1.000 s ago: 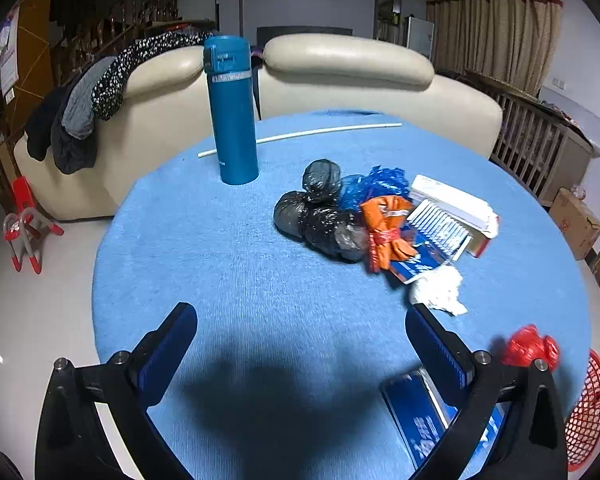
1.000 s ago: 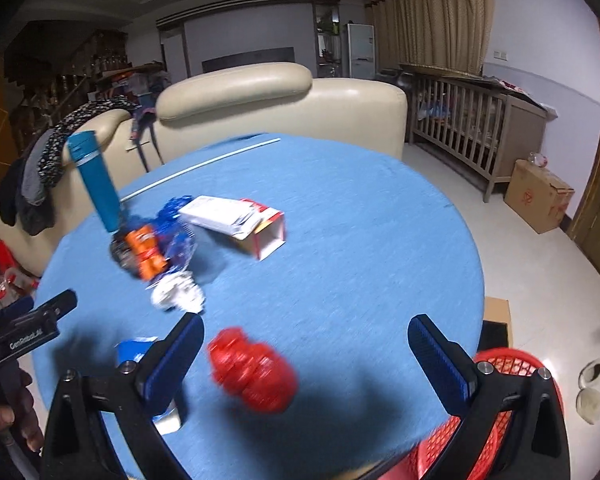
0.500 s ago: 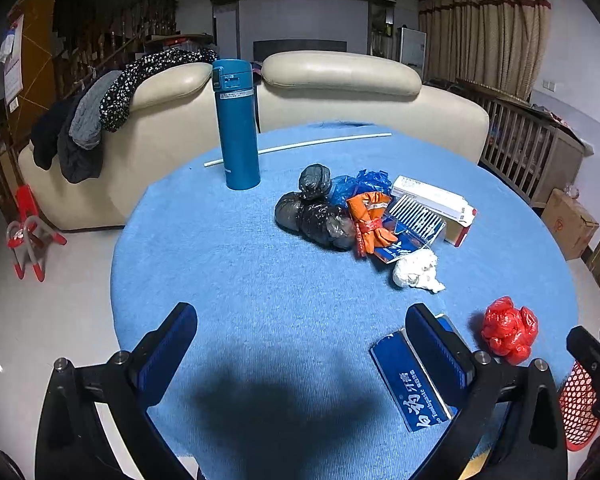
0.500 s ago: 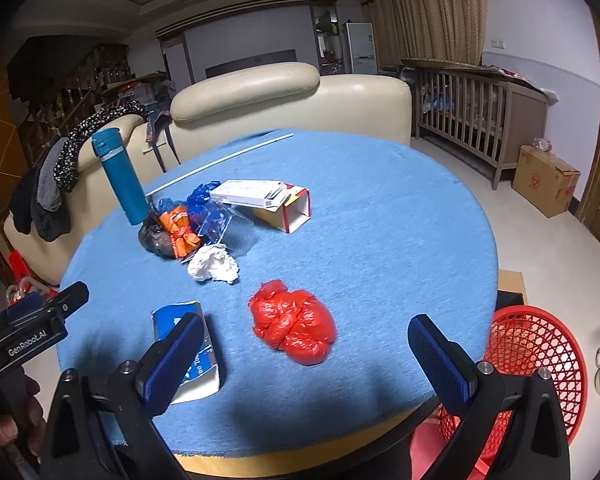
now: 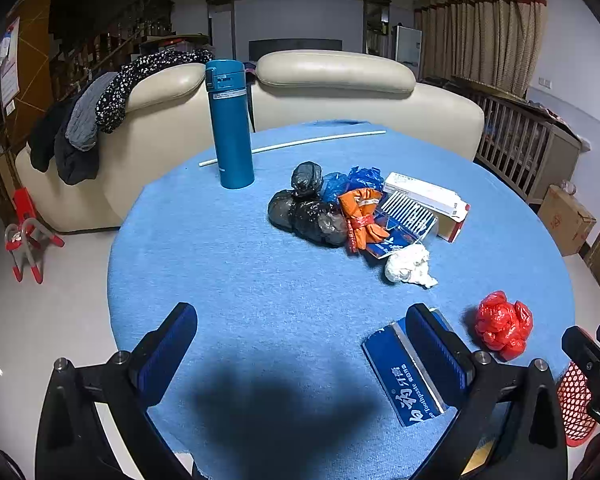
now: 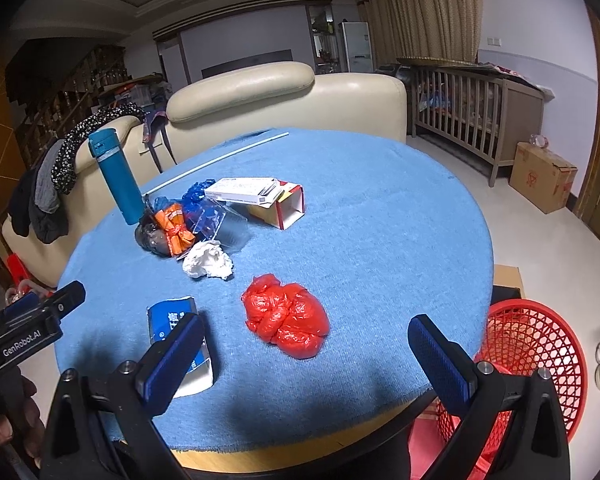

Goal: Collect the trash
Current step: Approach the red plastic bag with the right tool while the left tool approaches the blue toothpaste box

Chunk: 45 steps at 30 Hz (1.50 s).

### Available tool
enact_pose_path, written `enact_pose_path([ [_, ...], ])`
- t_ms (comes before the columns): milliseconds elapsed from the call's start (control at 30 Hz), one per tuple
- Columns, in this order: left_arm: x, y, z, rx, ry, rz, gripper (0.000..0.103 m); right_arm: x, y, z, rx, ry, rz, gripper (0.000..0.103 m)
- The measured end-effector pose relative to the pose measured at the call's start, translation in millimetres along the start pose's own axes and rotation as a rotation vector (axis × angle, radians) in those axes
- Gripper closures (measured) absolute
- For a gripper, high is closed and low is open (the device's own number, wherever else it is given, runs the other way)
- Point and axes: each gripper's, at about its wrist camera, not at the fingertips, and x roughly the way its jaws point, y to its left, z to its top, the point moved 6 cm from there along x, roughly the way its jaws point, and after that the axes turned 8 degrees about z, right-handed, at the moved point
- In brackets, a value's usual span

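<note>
Trash lies on a round blue table point(image 5: 228, 280): black bags point(image 5: 308, 212), an orange wrapper point(image 5: 360, 216), a clear plastic tray point(image 5: 410, 214), a white-red box point(image 5: 432, 200), a white crumpled tissue point(image 5: 408, 266), a red crumpled bag point(image 5: 502, 324) and a blue toothpaste box point(image 5: 400, 376). My left gripper point(image 5: 300, 344) is open and empty above the table's near edge. My right gripper point(image 6: 306, 356) is open and empty, just short of the red bag point(image 6: 288, 318), with the toothpaste box point(image 6: 172, 320) by its left finger. A red mesh basket point(image 6: 528, 344) stands on the floor at the table's right.
A tall teal flask point(image 5: 230, 124) stands upright at the table's far left, with a thin white rod point(image 5: 292, 146) behind it. A cream sofa point(image 5: 332, 92) with clothes draped on it sits behind the table. A crib point(image 6: 476, 108) and a cardboard box point(image 6: 540, 176) are at the right.
Both grippers have pulled back and risen from the table, so more of the table and trash shows. The red bag now lies between the right fingers. Both stay open.
</note>
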Motion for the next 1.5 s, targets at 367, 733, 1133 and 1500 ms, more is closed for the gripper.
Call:
enact_pose_path([
  [367, -3, -5, 1, 0.007, -0.001, -0.002, 0.0, 0, -3, 0, 0.008, 0.0, -0.001, 0.0],
  [733, -3, -7, 2, 0.004, 0.002, -0.008, 0.0, 1, -7, -2, 0.017, 0.007, -0.005, 0.0],
  [1133, -5, -15, -3, 0.021, -0.002, -0.036, 0.0, 10, -16, -7, 0.033, 0.033, -0.009, 0.0],
  [1500, -6, -18, -6, 0.022, -0.005, -0.043, 0.0, 13, -19, -7, 0.02, 0.037, -0.008, 0.0],
])
